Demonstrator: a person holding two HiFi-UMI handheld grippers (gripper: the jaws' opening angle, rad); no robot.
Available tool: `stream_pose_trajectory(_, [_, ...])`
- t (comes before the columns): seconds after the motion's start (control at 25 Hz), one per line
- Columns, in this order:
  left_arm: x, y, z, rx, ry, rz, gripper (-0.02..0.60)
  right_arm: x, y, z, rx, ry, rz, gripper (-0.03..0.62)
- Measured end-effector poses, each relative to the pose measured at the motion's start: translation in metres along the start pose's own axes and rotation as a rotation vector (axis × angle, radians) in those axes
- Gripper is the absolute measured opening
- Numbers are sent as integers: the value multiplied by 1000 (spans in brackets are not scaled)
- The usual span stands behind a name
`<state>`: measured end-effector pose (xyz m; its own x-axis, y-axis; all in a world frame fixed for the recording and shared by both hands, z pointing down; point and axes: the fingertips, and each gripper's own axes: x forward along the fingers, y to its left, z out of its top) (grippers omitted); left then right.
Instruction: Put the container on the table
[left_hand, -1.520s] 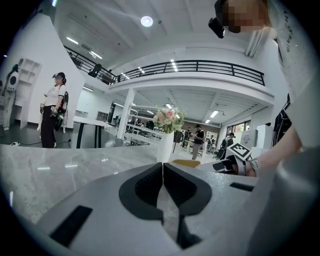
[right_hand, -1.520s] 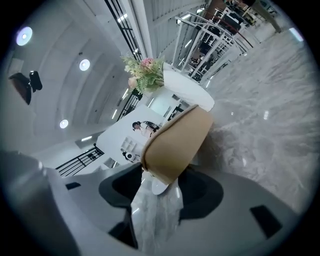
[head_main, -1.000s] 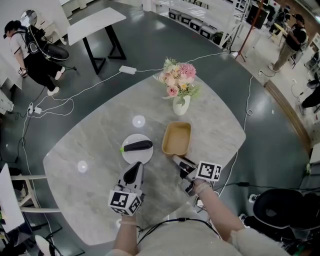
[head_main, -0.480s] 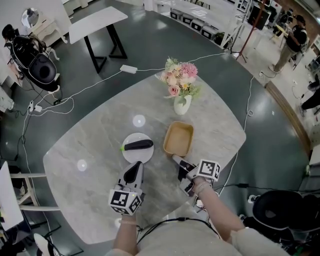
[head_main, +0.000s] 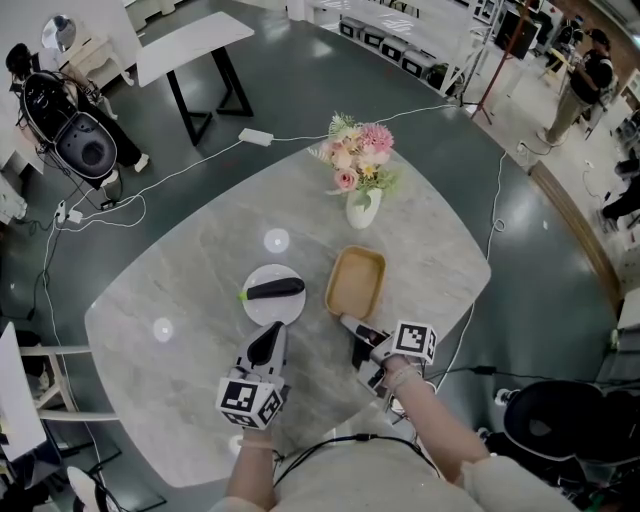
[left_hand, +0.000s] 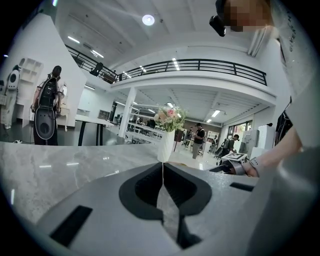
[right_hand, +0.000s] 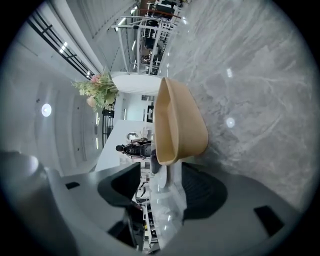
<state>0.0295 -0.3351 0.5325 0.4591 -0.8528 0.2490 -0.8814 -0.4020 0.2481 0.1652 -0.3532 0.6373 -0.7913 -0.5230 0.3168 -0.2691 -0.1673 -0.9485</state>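
While everything sits on the grey marble tabletop (head_main: 200, 300), the flower vase (head_main: 362, 210) is my reference.

- Vase: white, pink and cream flowers in it, upright toward the far side of the tabletop.
- Container (head_main: 355, 283): tan rectangular tray, flat on the tabletop just on the person's side of the vase. Open side up, inside shows only its bare tan bottom.
- Plate (head_main: 262, 312): white, round, left of the vase and nearer the person. It carries one dark, long vegetable (head_main: 277, 290) with a green tip, lying across it.
- Right gripper (head_main: 347, 322): nearer the person than the vase, in line with the container's near end and rolled onto its side. In the right gripper view the jaws stand wide apart, pads pressing on nothing. The container's end wall (right_hand: 180, 125) is right ahead of the tips, not clamped.
- Left gripper (head_main: 270, 335): at the plate's near edge, left of the vase. Jaws closed together, only a hairline seam, nothing between them.
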Motion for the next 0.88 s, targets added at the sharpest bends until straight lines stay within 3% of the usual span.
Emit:
stream_pose_trajectory(0.28, [1, -1, -1, -3, -5, 1, 9, -4, 11, -3, -145, 46, -1, 246])
stream_pose_trajectory(0.52, [0, -4, 4, 1, -16, -6, 9, -15, 24, -4, -224, 42, 29, 134])
stream_pose_trajectory(0.68, [-1, -5, 6, 4, -20, -6, 9, -18, 40, -3, -261, 31, 116, 58])
stream_pose_trajectory(0.88, [-2, -7, 12, 14, -33, -13, 9, -28, 40, 3, -300, 3, 89, 19])
